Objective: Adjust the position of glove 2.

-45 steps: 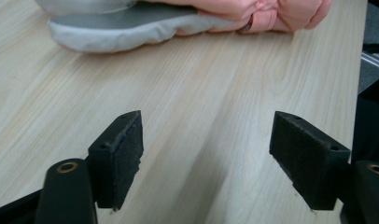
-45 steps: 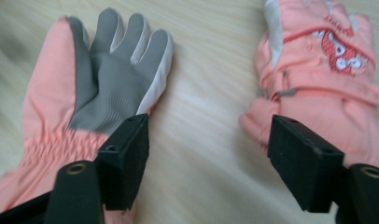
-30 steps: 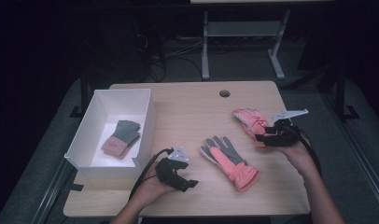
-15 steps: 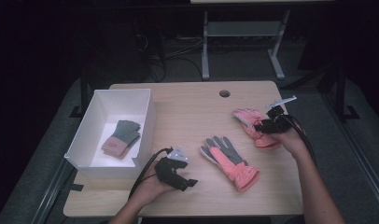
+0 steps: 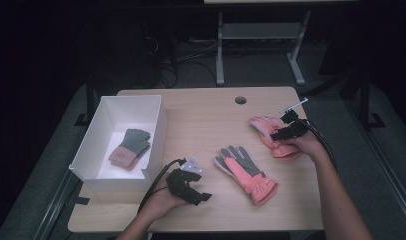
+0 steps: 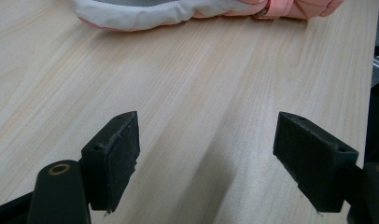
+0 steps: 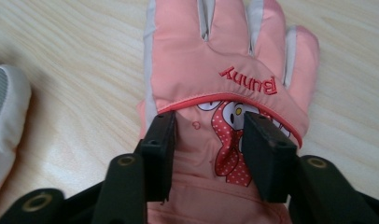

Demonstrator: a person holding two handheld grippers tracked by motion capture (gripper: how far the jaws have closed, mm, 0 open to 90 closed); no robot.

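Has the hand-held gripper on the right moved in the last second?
Yes. The right hand-held gripper has moved up the picture toward the round table hole, its jaws closing over the pink glove.

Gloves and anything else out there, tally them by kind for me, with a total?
Pink ski gloves on the table: 2
Knit gloves, grey with pink cuffs, stacked in the box: 1 bundle
White box: 1
Total: 4
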